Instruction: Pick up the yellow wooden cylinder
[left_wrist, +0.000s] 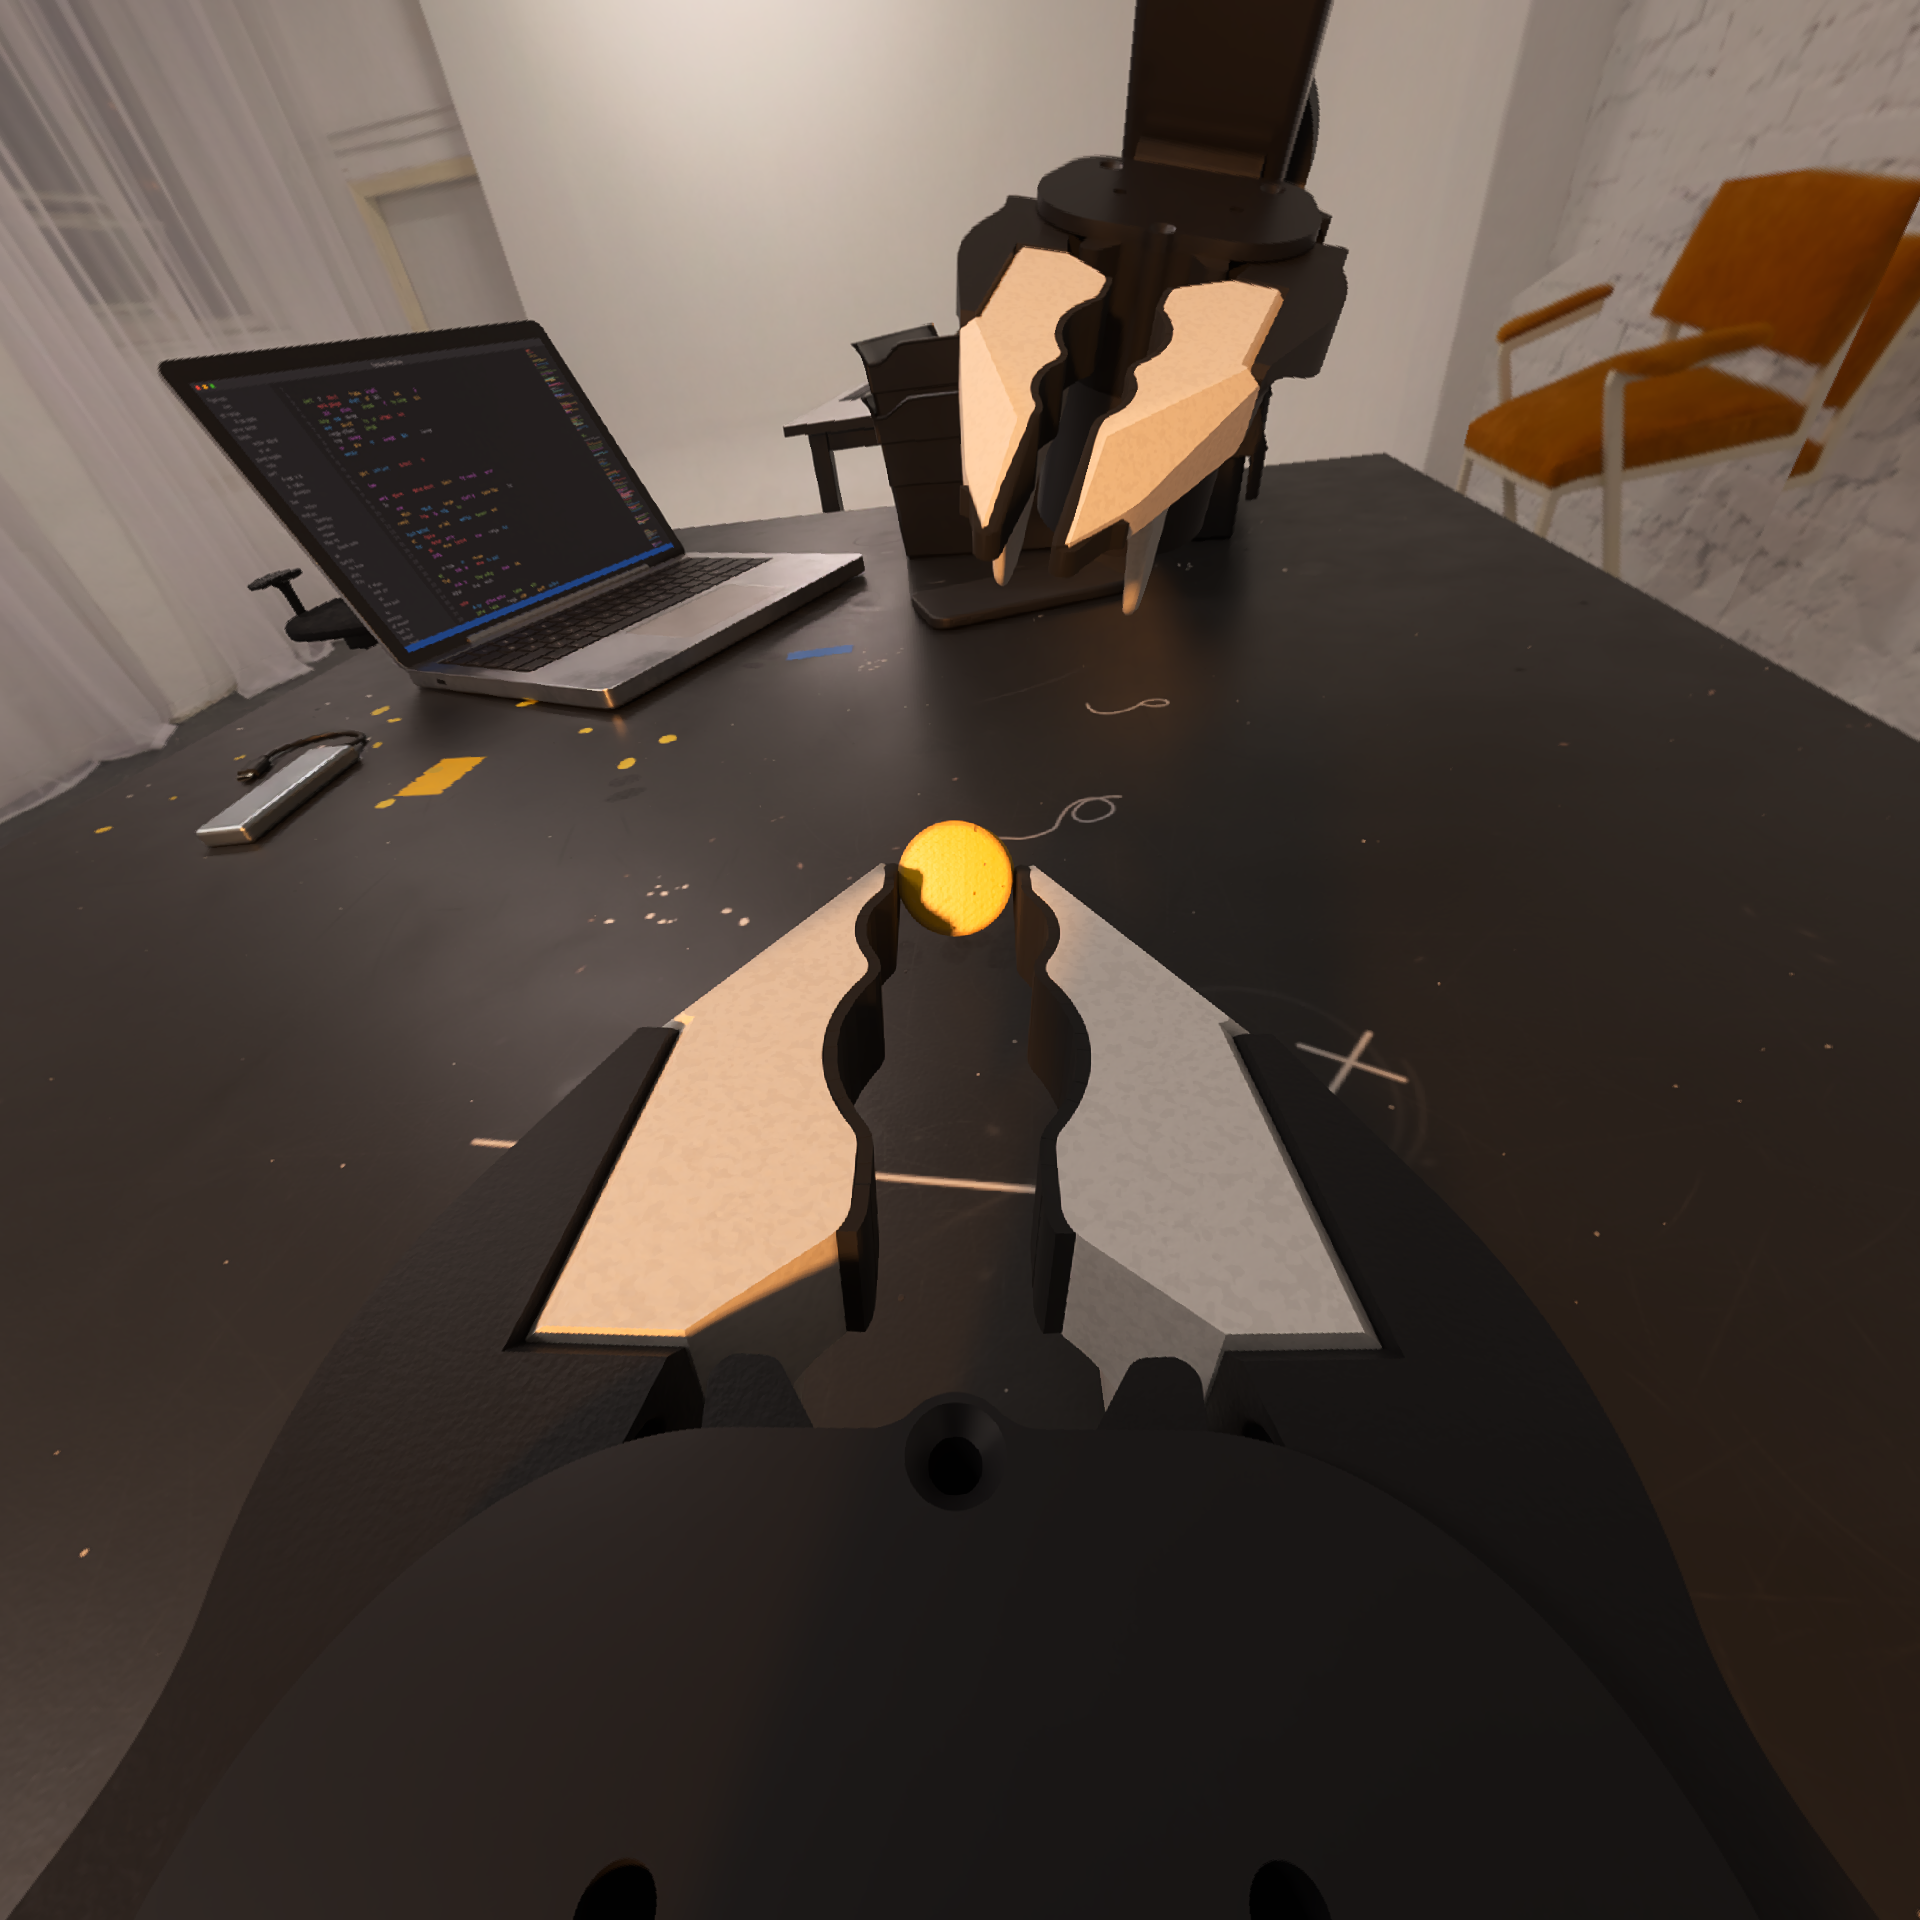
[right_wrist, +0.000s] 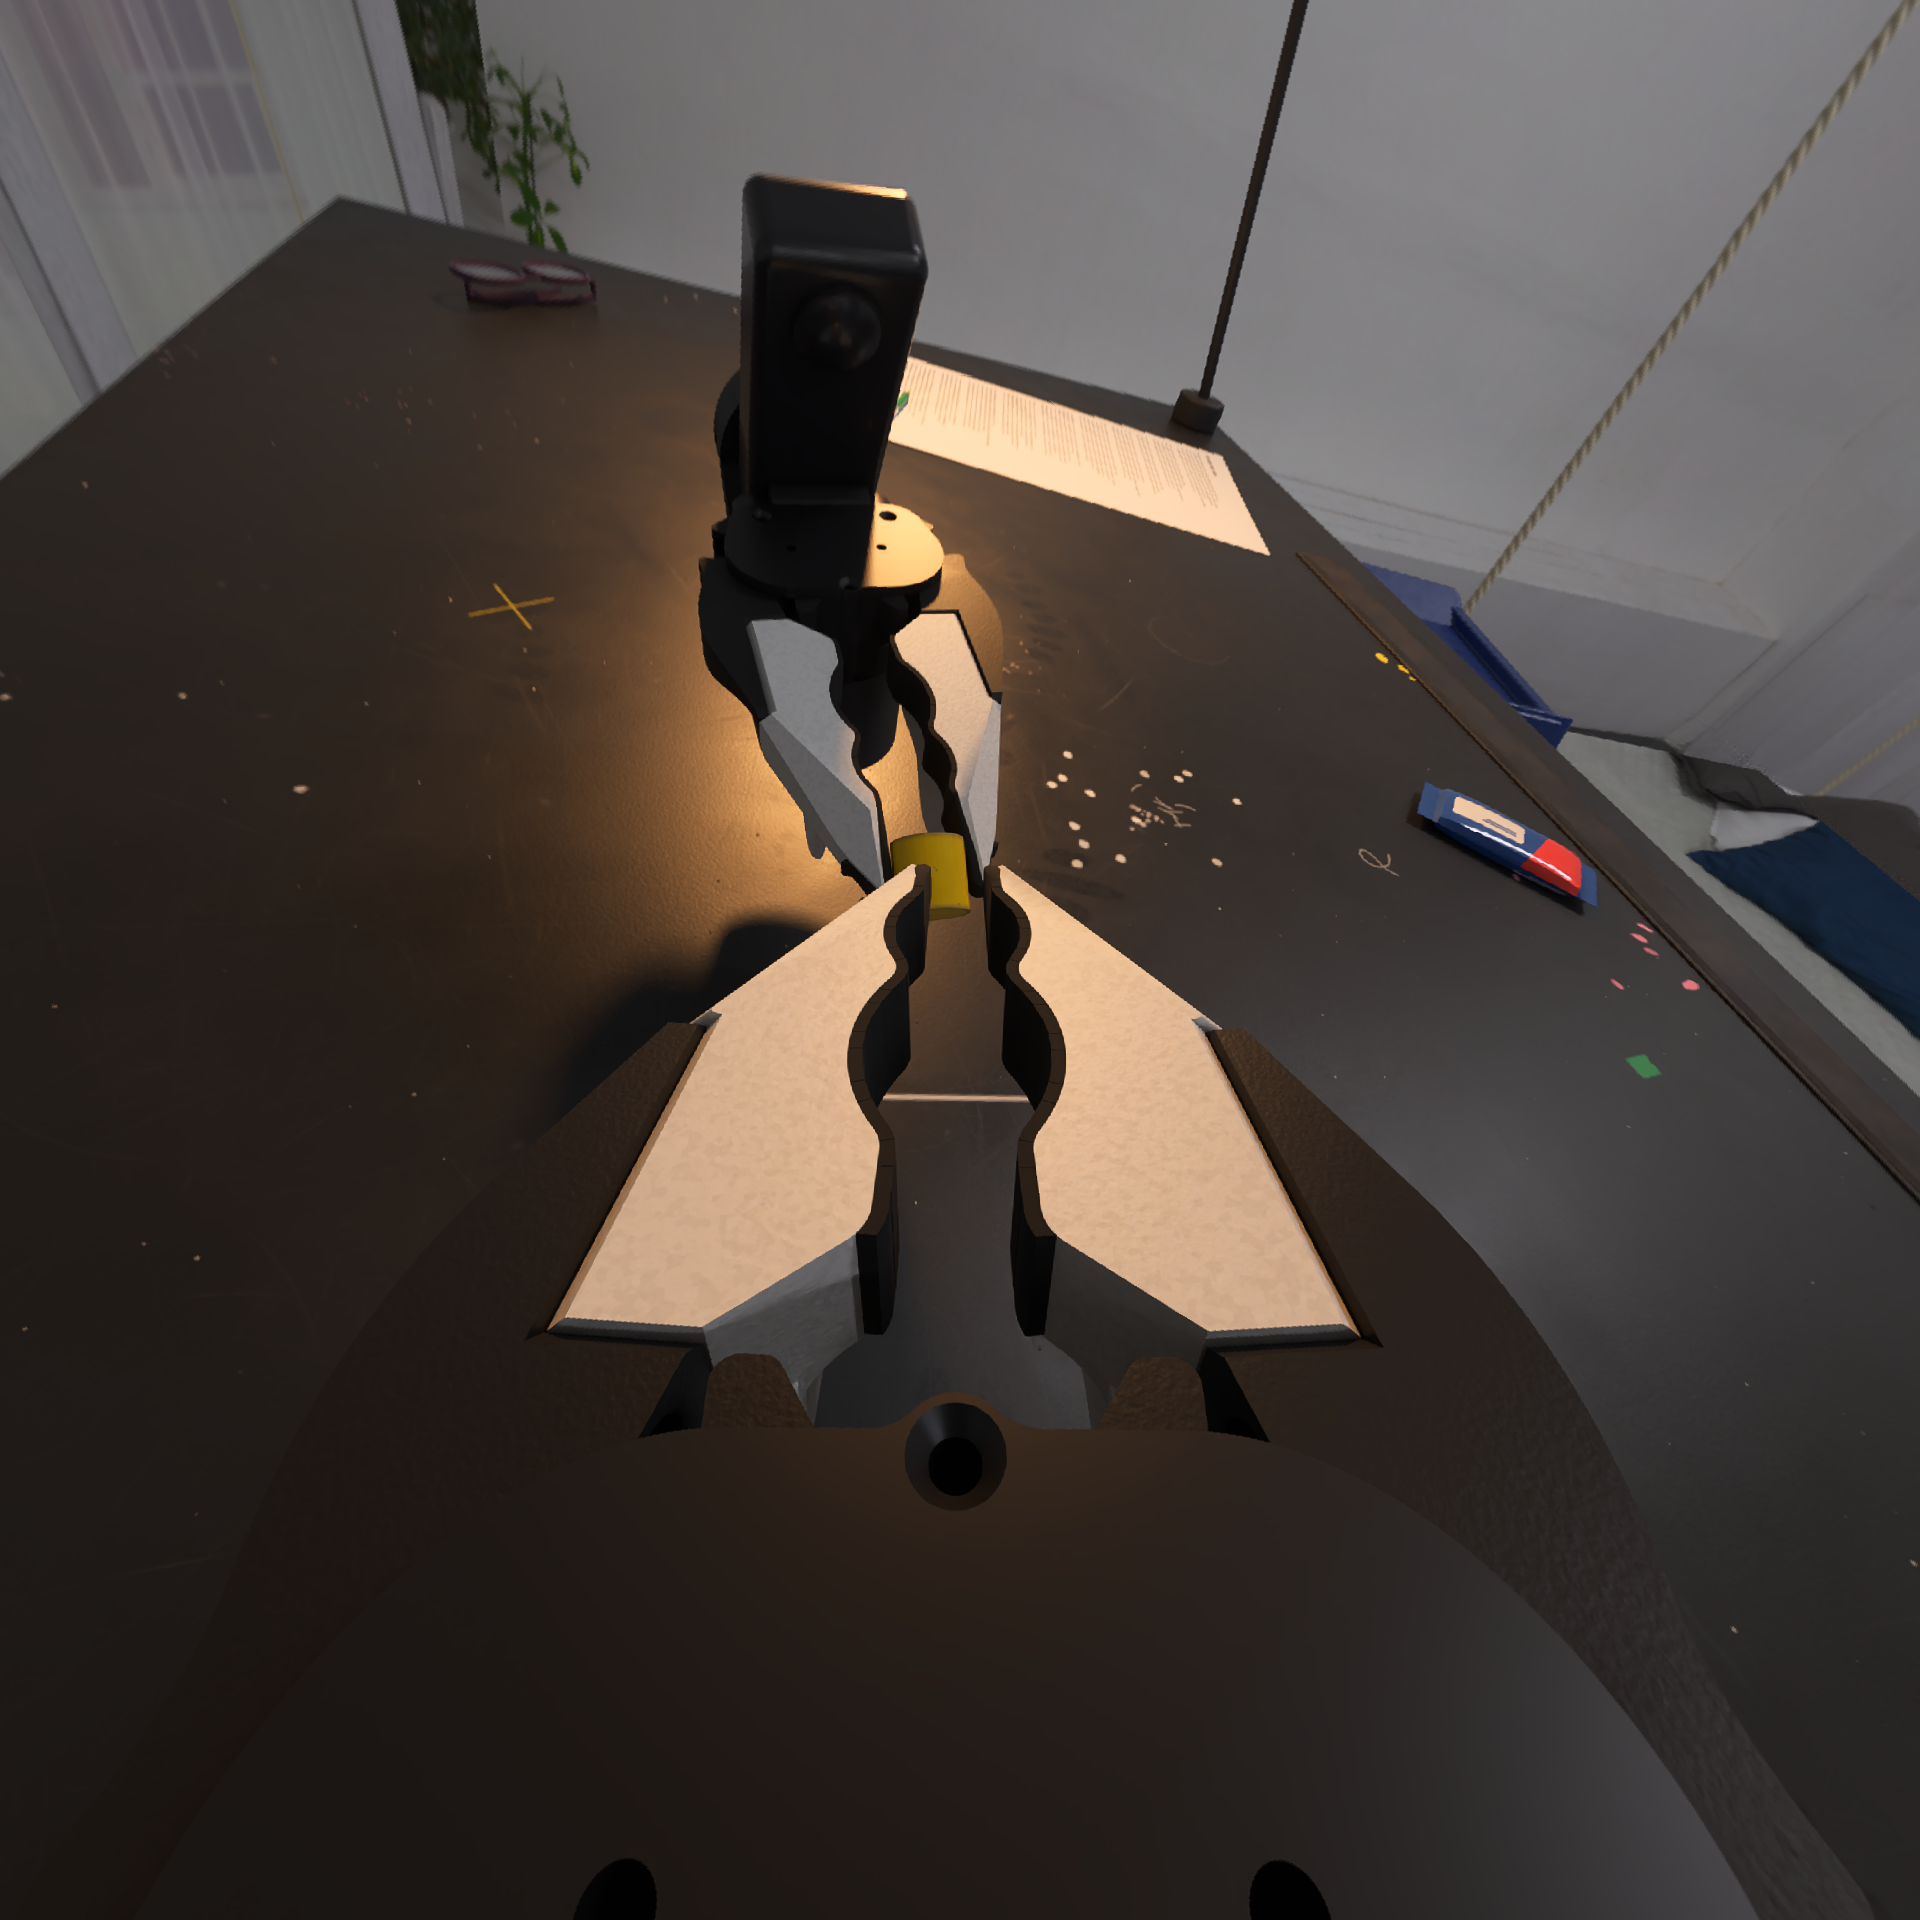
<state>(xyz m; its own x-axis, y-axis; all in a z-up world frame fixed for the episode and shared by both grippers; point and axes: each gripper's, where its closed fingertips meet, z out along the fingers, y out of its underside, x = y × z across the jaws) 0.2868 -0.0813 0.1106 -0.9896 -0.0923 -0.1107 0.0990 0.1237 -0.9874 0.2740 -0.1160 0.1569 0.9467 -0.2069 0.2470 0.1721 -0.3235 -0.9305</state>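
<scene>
Each tool (left_wrist: 954, 883) — matte black body, 2 pale wavy-edged fingers (left_wrist: 727, 1122).

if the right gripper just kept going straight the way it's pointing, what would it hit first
Probably the yellow wooden cylinder, which sits just past the right gripper and is flanked by the left gripper. How far beyond the tips is unclear.
</scene>
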